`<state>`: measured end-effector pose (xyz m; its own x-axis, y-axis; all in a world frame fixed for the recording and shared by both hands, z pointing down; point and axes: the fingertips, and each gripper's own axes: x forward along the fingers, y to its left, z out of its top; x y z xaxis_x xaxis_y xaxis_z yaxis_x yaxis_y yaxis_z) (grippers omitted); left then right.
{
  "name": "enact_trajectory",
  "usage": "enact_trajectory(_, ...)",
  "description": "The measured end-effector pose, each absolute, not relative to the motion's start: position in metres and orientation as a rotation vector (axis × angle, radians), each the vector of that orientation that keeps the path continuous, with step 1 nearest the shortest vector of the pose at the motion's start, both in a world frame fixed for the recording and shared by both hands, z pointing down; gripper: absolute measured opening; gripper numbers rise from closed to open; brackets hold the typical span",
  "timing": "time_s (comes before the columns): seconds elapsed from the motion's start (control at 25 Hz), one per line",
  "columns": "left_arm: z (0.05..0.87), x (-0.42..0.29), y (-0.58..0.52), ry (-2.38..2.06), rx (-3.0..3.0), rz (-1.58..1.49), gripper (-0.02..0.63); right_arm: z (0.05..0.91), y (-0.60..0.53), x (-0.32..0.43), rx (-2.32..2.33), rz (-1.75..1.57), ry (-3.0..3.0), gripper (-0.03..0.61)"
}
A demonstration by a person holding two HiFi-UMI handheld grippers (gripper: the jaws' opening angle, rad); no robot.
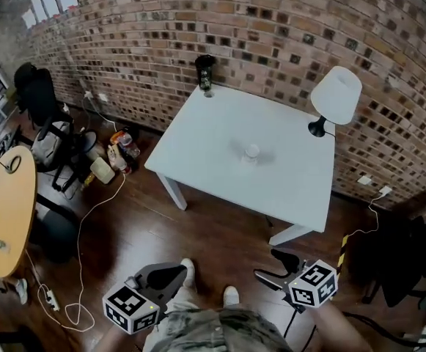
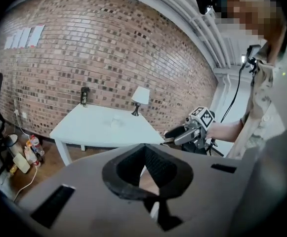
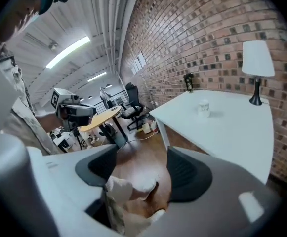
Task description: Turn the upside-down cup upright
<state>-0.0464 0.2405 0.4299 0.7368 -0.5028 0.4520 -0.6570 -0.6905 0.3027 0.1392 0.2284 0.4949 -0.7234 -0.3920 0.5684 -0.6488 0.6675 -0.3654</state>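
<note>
Item: cup (image 1: 251,152), small and pale, standing on the white table (image 1: 220,134) near the table's middle, a little toward its lamp (image 1: 335,97) side and well clear of every table edge; long axis vertical, at right angles to the tabletop; which end is up is too small to tell, and by the task it is judged to be mouth-down. Item: left gripper (image 1: 172,273), off the table altogether, beyond its near edge and over the wood floor, close in to the person's body; jaws closed together at the tips with nothing caught between them. Item: right gripper (image 1: 265,264), likewise beyond the table's near edge, below the table's near right corner as the head view shows it; jaws standing apart and empty, with only the floor and the person's own legs showing through the gap. Governing relation: the cup lies ahead of both grippers and well apart from them, across the near edge and on toward the table's centre; in line it falls between the two, closer to the right gripper's side, so the right gripper is judged the nearer and, being already parted, the readier. Handling note: with the cup's axis upright, the jaws are judged to need a level approach from the near edge, closing across the cup's side wall, with room left for the wrist to roll it over
</note>
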Motion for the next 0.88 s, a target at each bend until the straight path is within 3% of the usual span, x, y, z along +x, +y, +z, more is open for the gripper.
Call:
enact_trajectory(0.6, 0.425, -0.061, 0.435, -0.661, 2.551, 0.491, 0.006, 0.446, 0.463, 0.083, 1.026, 0.805, -2.469, 0.318)
enact_trajectory(0.88, 0.418, -0.06, 0.495, -0.622, 2.552, 0.472, 0.006, 0.425, 0.52, 0.074, 1.078, 0.725, -2.493, 0.31)
